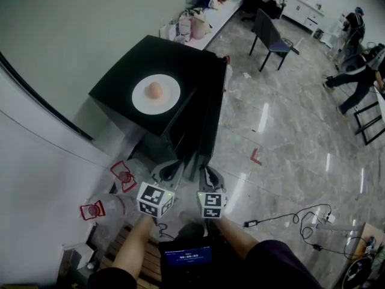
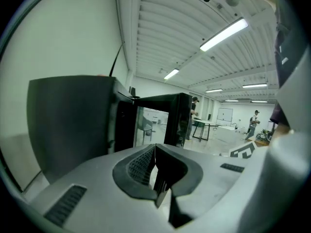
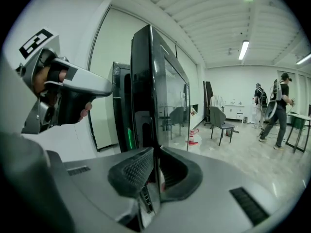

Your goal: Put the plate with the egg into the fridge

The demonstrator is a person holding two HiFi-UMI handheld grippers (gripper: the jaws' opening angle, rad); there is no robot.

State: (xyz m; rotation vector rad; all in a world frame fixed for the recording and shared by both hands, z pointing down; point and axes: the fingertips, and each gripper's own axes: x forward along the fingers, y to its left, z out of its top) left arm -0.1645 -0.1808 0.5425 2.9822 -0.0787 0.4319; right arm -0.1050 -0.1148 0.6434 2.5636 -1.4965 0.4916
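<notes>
We note white plate, brown egg atop fridge, head view only; left gripper closed, right gripper barely parted.

A bright workroom with a pale wall and a glossy marble floor.
A dark chair stands near a cluttered white tabletop along the wall. A red tape mark and loose black cables lie on the floor. Long strip lights cross the ribbed ceiling.
</notes>
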